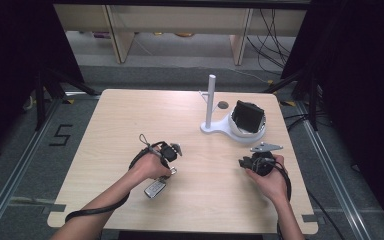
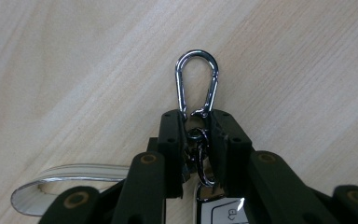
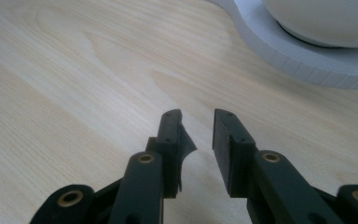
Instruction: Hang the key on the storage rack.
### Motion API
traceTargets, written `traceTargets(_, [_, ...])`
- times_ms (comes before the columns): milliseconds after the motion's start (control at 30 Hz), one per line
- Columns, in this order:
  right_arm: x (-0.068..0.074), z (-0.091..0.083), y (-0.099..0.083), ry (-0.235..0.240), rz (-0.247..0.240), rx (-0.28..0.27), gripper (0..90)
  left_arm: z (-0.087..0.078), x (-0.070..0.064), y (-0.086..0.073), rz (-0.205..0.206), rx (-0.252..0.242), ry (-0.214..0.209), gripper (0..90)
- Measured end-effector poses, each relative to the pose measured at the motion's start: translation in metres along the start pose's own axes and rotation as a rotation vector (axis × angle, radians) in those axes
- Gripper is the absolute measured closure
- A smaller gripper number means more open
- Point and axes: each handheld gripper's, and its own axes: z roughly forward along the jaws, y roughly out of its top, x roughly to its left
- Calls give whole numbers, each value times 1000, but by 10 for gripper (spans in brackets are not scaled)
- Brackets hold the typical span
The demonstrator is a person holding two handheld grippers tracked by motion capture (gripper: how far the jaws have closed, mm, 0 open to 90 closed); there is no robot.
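A silver carabiner point(image 2: 196, 81) lies on the wooden table point(image 2: 74, 70), joined by a small swivel link to a car key fob point(image 2: 223, 212). My left gripper point(image 2: 196, 119) is shut on that link, with the carabiner loop sticking out past the jaw tips. In the high view the left gripper point(image 1: 168, 170) points down over the key fob point(image 1: 155, 189) at the table's front left. My right gripper point(image 1: 243, 162) rests low at the front right. Its jaws point(image 3: 198, 126) stand a little apart with nothing between them.
A white stand point(image 1: 230, 129) with an upright pole point(image 1: 211, 100) sits at the back right; its round dish holds a black object point(image 1: 247, 116). The stand's base edge point(image 3: 307, 56) lies just beyond the right gripper. A pale loop point(image 2: 51, 179) lies beside the left jaws.
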Motion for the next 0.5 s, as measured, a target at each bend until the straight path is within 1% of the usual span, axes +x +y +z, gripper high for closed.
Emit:
traceTargets(67, [0, 0, 0, 1, 2, -5, 731, 0, 1, 0, 5, 4, -4, 748])
traceTargets(100, [-1, 0, 0, 0, -11, -11, 730, 0, 1, -1, -7, -1, -9, 749])
traceTargets(167, [-1, 0, 0, -2, -11, -9, 729, 0, 3, -1, -1, -4, -16, 750])
traceTargets(200, [-1, 1, 0, 0, -10, -10, 729, -1, 4, -1, 10, 3, -20, 750])
traceTargets(233, [-1, 1, 0, 0, -12, -7, 729, 0, 3, -2, -2, -13, -21, 750])
traceTargets(267, [-1, 1, 0, -2, -12, -8, 729, 0, 3, -2, 2, -14, -21, 750])
traceTargets(333, [-1, 1, 0, -1, -8, -5, 727, -1, 4, -2, 21, 2, -18, 751])
traceTargets(400, [0, 0, 0, -1, 0, -1, 726, -1, 2, -3, 3, -19, -18, 751])
traceTargets(433, [0, 0, 0, -1, 0, -2, 726, -1, 3, -4, 10, -16, -17, 752])
traceTargets(467, [-1, 0, 0, -1, 1, -1, 725, -1, 2, -4, 7, -17, -18, 751])
traceTargets(500, [-1, 0, 0, -2, -7, -7, 725, -1, 3, -4, 1, -13, -23, 751])
